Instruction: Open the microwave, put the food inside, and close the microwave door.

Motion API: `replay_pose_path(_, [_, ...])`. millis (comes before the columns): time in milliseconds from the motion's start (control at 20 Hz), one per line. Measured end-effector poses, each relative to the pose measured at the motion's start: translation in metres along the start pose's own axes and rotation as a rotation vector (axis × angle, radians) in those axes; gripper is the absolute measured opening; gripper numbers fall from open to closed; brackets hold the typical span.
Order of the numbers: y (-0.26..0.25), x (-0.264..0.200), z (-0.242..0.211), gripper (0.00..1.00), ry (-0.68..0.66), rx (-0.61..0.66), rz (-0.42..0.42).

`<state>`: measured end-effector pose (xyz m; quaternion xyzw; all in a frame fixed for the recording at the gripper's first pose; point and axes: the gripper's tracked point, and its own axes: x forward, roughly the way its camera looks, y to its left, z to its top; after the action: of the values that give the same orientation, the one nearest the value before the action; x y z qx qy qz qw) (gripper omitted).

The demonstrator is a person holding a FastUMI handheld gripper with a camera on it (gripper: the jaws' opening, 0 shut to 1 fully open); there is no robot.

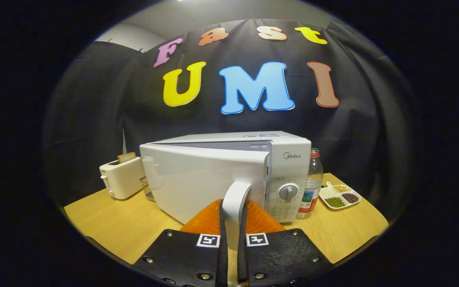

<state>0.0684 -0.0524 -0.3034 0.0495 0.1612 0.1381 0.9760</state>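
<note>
The white box-shaped microwave [229,175] stands mid-table on the pale wooden table [106,223], its door [201,179] swung partly open toward the camera, hinged at its left edge. The door's upright white handle [235,207] rises vertically between the fingers of the tool [232,239], which are closed together on it; any further swing looks to run toward the near table edge. No food item can be identified with certainty.
</note>
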Motion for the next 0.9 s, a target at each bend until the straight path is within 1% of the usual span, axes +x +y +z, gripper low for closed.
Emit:
replay_pose_path(100, [0.025, -0.021, -0.007, 0.10, 0.007, 0.010, 0.053])
replay_pose_path(200, [0.048, -0.039, -0.012, 0.10, 0.013, 0.021, 0.089])
replay_pose_path(550, [0.123, -0.074, -0.026, 0.09, 0.013, 0.043, 0.138])
replay_pose_path(700, [0.150, -0.084, -0.029, 0.09, -0.015, 0.047, 0.096])
replay_pose_path(900, [0.190, -0.088, -0.032, 0.09, -0.073, 0.023, 0.005])
